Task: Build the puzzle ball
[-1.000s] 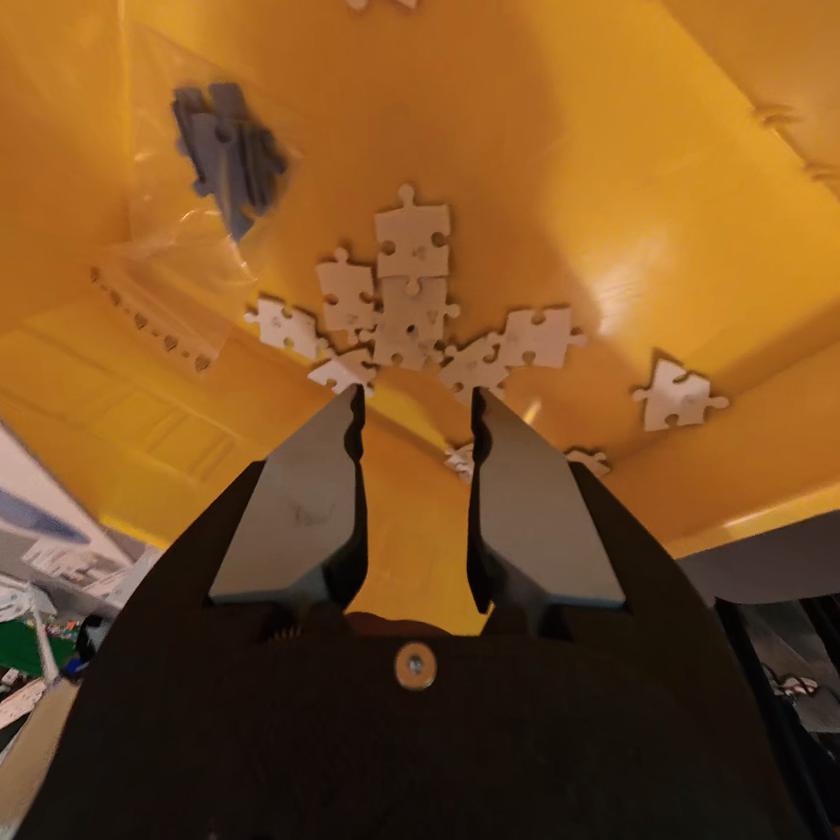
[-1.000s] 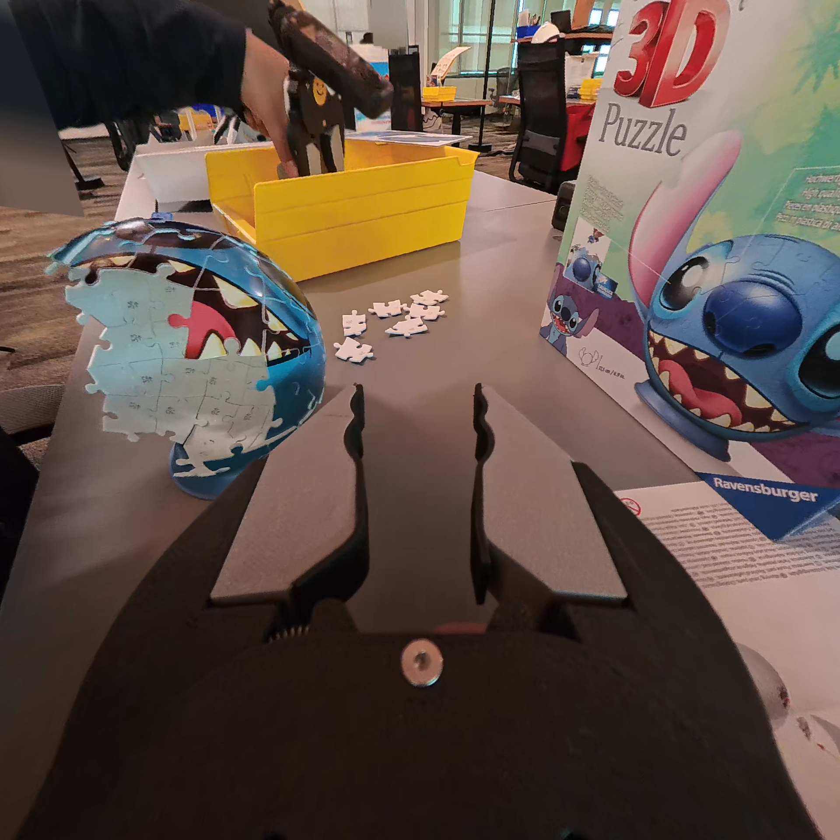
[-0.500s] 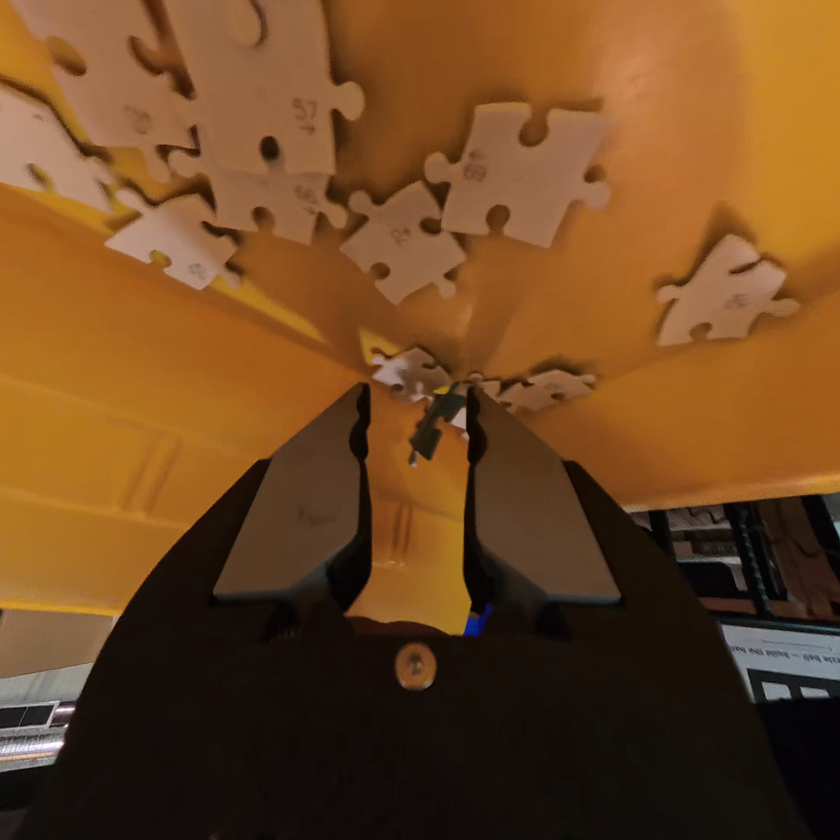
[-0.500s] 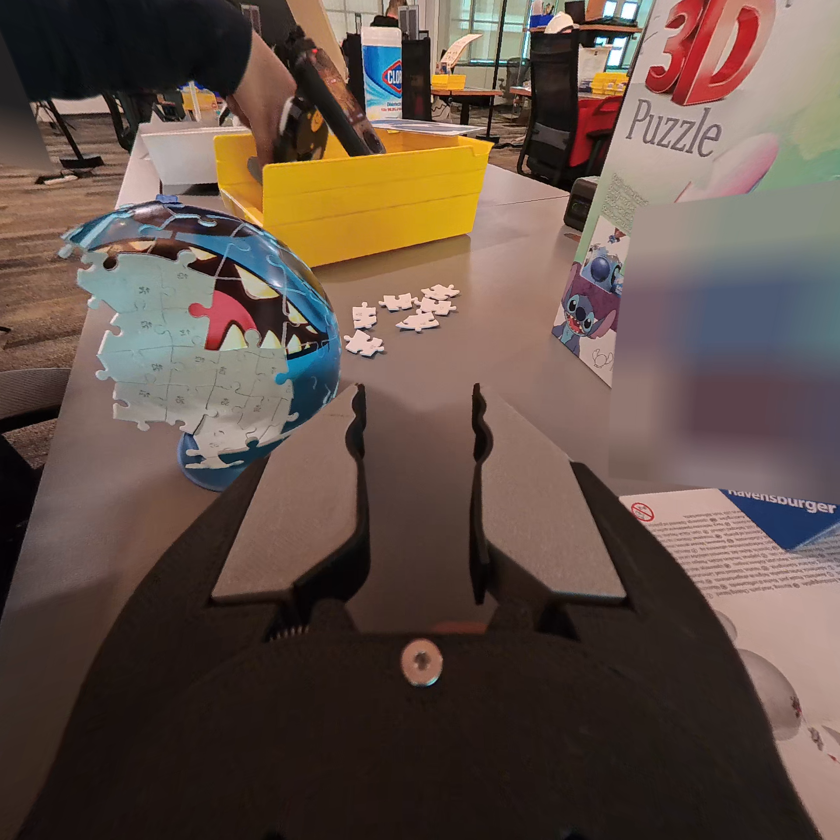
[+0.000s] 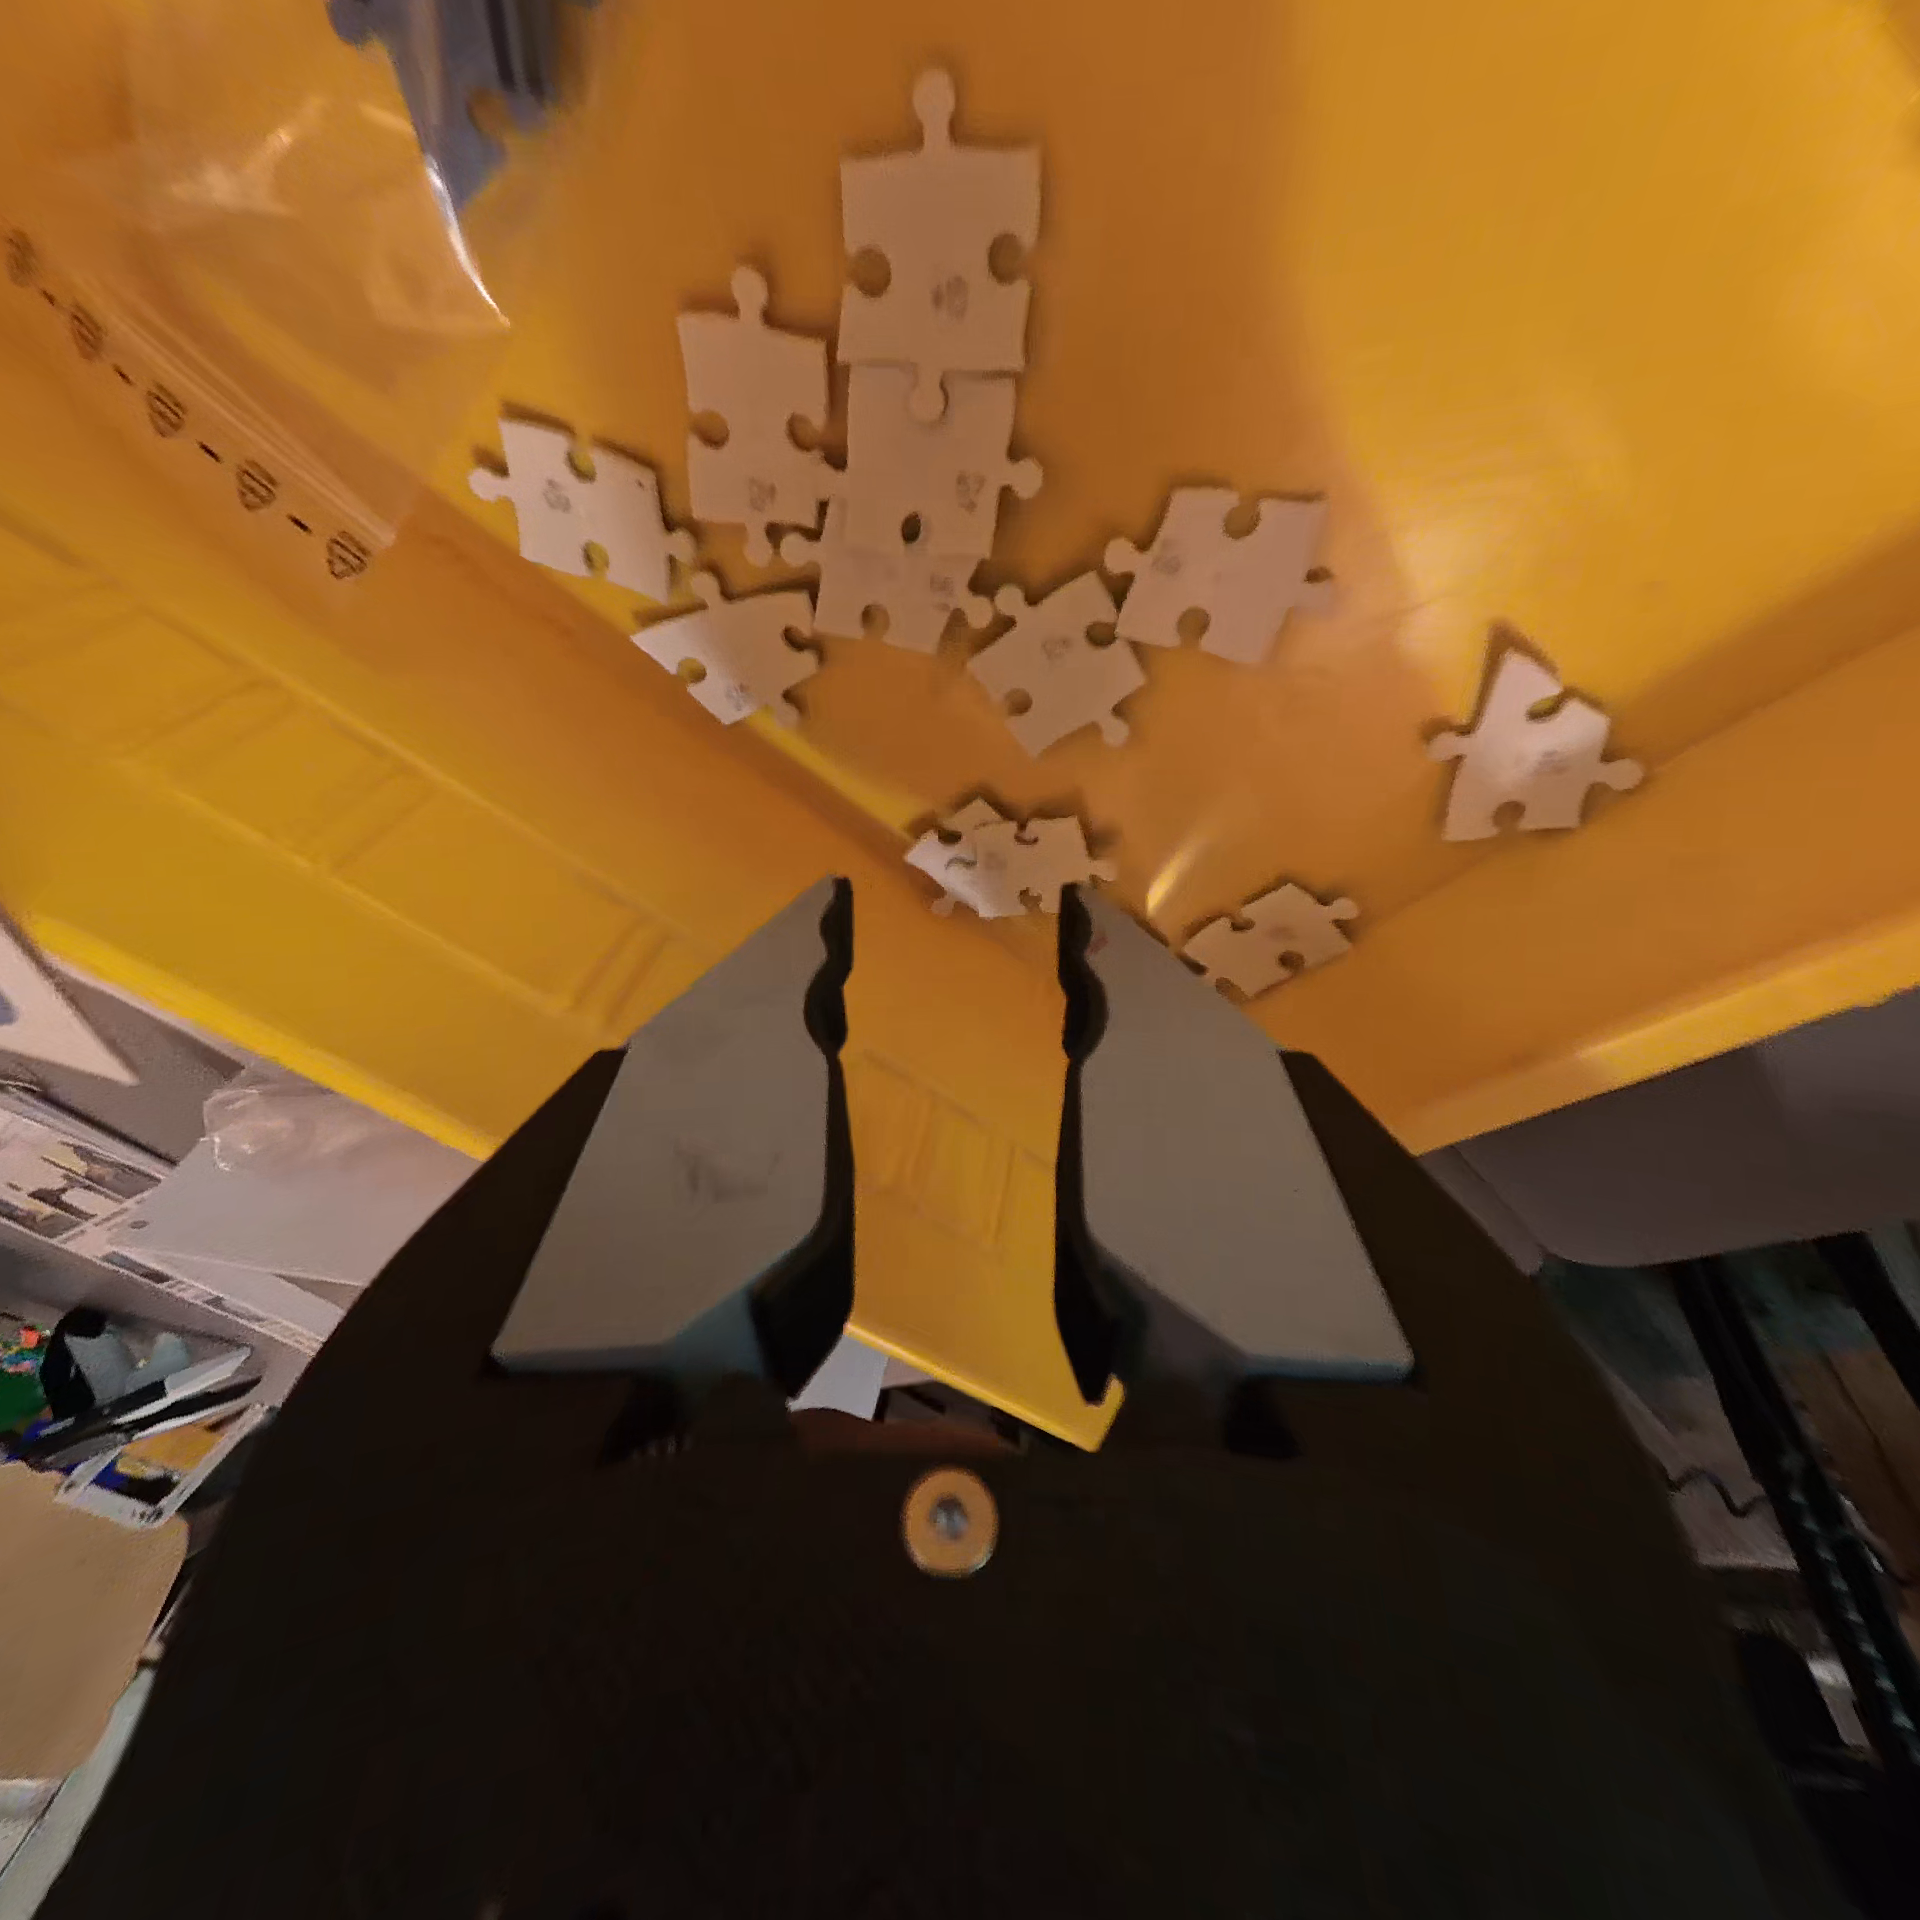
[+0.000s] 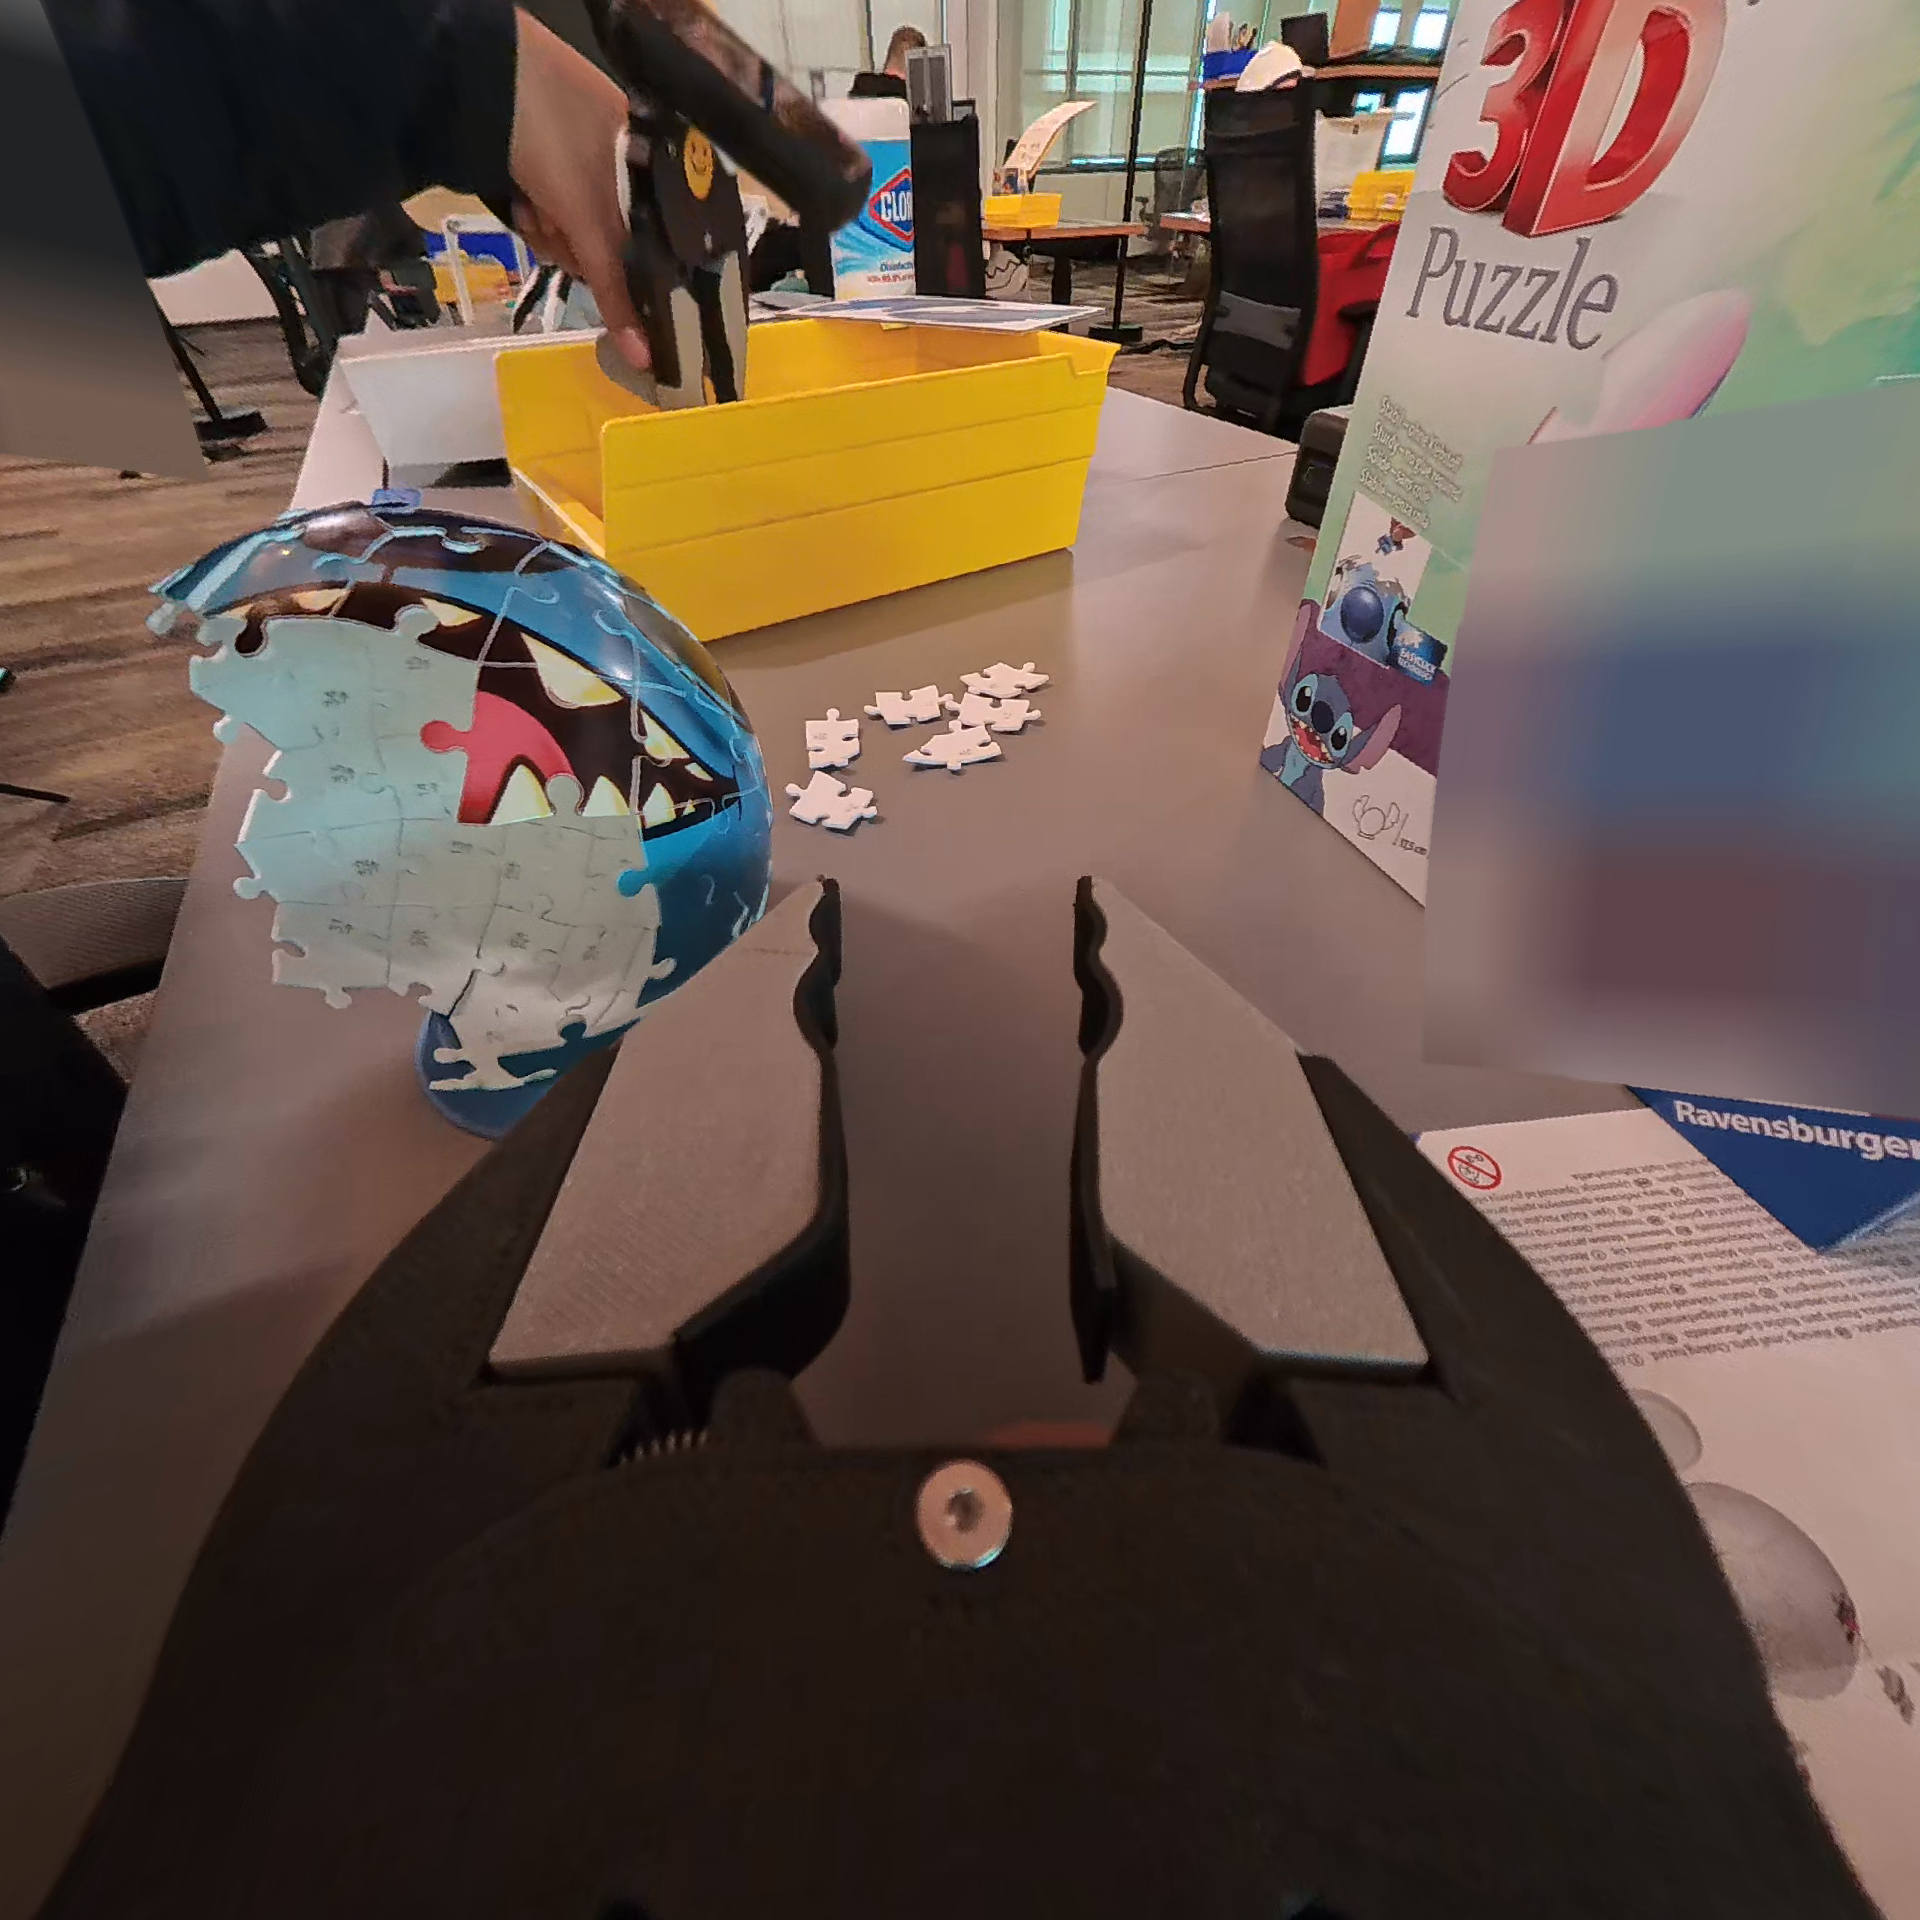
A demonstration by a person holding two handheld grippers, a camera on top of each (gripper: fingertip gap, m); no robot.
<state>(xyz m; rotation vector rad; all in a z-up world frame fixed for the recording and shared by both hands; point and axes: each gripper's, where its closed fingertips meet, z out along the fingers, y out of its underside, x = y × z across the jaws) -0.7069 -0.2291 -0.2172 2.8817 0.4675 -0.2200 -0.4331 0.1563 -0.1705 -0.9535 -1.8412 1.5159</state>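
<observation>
The half-built puzzle ball (image 6: 468,790) stands on a blue stand at the table's left, its open side showing white piece backs. My right gripper (image 6: 951,883) is open and empty, hovering over the table just right of the ball. Several loose white pieces (image 6: 914,727) lie beyond it. My left gripper (image 5: 954,899) is open over the yellow bin (image 5: 312,831), with nothing between its fingers. Several white puzzle pieces (image 5: 914,499) lie face down on the bin floor, two small ones (image 5: 997,852) just past the fingertips. In the right wrist view a hand holds the left gripper (image 6: 691,343) over the bin (image 6: 831,478).
A clear plastic bag (image 5: 260,208) with dark pieces (image 5: 468,83) lies in the bin's far left. The tall puzzle box (image 6: 1558,416) stands at the table's right, with a printed sheet (image 6: 1714,1299) in front of it. A white tray (image 6: 436,395) sits behind the bin. Tip to tip, the grippers are about 50 centimetres apart.
My left gripper dipped close to the pieces in the bin's corner, then pulled back up and away. Its jaws kept the same opening. The right gripper barely moved.
</observation>
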